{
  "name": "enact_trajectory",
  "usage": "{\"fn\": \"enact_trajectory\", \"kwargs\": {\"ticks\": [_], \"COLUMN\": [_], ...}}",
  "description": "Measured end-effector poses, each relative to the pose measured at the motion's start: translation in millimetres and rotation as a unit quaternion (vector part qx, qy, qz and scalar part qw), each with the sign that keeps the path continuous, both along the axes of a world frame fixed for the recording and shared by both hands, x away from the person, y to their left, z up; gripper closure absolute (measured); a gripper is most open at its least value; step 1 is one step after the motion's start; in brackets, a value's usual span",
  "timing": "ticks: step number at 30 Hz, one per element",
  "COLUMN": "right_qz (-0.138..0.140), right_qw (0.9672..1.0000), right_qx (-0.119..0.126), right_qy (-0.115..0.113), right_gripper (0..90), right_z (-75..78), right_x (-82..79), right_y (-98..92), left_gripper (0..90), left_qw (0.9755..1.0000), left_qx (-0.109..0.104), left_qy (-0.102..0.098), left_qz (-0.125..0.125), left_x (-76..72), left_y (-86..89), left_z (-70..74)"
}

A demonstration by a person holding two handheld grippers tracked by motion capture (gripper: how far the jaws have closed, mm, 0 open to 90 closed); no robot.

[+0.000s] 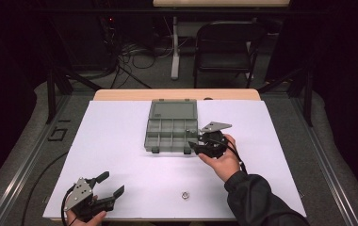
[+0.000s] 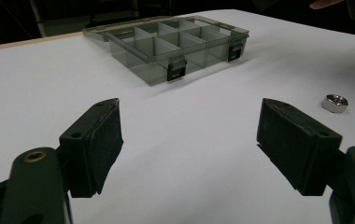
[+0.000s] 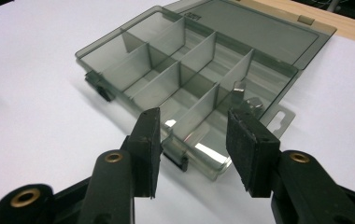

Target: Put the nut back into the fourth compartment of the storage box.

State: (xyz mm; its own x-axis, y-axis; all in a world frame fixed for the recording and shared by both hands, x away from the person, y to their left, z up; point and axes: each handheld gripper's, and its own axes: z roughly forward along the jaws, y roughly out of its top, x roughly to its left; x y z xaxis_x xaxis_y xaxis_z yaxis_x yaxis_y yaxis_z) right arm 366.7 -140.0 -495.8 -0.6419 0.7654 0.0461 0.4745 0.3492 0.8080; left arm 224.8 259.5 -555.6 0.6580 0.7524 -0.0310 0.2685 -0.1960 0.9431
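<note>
A grey see-through compartment box (image 1: 171,134) lies open in the middle of the white sheet, its lid (image 1: 173,109) folded flat behind it. My right gripper (image 1: 192,141) is at the box's front right corner, held by a hand. In the right gripper view it (image 3: 192,121) is open, its pads either side of the corner compartment of the box (image 3: 133,63). Something small and shiny (image 3: 239,88) shows in a compartment past the right pad. My left gripper (image 1: 112,182) rests near the front left edge, open wide (image 2: 189,116) and holding nothing. A steel hex nut (image 1: 185,195) (image 2: 334,102) lies alone near the front edge.
The white sheet (image 1: 120,141) covers a wooden table whose far edge (image 1: 177,94) shows behind the box (image 2: 180,46). A black folding chair (image 1: 224,42) and cables stand on the floor beyond the table. Dark frame rails run along both sides.
</note>
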Motion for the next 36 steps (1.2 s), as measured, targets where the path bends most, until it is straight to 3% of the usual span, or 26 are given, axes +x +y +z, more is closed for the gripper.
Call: {"fn": "enact_trajectory", "kwargs": {"ticks": [10,23,26,36], "right_qz": [0.011,0.048,0.054,0.075], "right_qw": [0.9996,0.9986,0.9981,0.9969], "right_qx": [0.026,0.021,0.030,0.024], "right_qy": [0.000,-0.007,-0.003,0.003], "right_gripper": [55.5,59.8,59.8,59.7], "right_z": [-9.1,-36.3,-39.7,-52.6], "right_x": [-25.1,-74.9,-83.8,-107.8], "right_y": [-4.2,-4.2,-4.8,1.1], "left_gripper": [22.4,22.4,22.3,22.4], "left_qw": [1.0000,1.0000,1.0000,1.0000], "left_qx": [0.003,0.001,0.001,0.005], "left_qy": [0.000,0.000,0.000,-0.002], "left_qz": [-0.004,0.000,0.001,0.002], "left_x": [1.2,0.3,0.0,0.3], "left_y": [-1.9,-1.6,-1.7,0.7], "left_z": [0.1,0.0,0.1,0.6]}}
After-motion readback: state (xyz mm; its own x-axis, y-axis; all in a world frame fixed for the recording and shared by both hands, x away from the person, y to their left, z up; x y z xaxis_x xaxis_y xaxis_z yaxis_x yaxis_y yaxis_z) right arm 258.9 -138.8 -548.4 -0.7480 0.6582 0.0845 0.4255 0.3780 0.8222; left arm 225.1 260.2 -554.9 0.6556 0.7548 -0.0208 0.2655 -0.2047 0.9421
